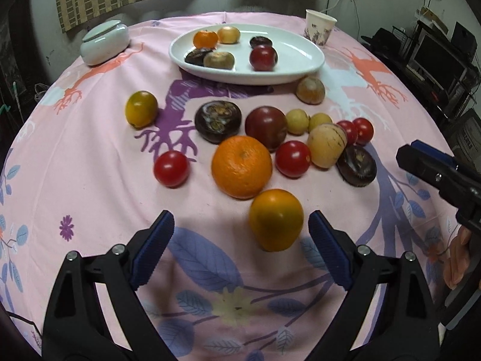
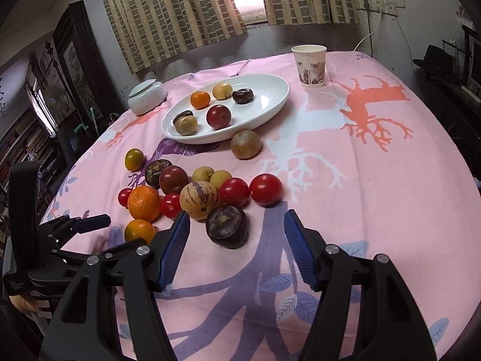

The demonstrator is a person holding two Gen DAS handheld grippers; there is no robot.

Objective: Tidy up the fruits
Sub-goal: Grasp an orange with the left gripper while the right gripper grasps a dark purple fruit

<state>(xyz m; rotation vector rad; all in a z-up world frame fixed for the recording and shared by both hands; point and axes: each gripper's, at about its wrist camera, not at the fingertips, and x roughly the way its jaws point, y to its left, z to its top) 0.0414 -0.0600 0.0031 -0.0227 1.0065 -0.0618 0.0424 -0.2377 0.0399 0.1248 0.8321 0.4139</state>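
Loose fruits lie in a cluster on the pink cloth: a large orange (image 1: 242, 167), red tomatoes (image 1: 292, 158), a striped pale melon (image 2: 199, 196) and dark purple fruits. My left gripper (image 1: 240, 249) is open low over the cloth. A yellow-orange fruit (image 1: 276, 219) sits between its fingertips, nearer the right one, untouched. My right gripper (image 2: 237, 246) is open too. A dark purple fruit (image 2: 227, 225) rests just ahead of its tips, closer to the left finger. The white oval plate (image 1: 300, 60) at the back holds several fruits.
A paper cup (image 2: 309, 66) stands behind the plate on the right and a white lidded jar (image 1: 105, 42) on the left. A brown fruit (image 2: 246, 144) lies by the plate's rim. The round table drops off on all sides; shelves with electronics stand at the right.
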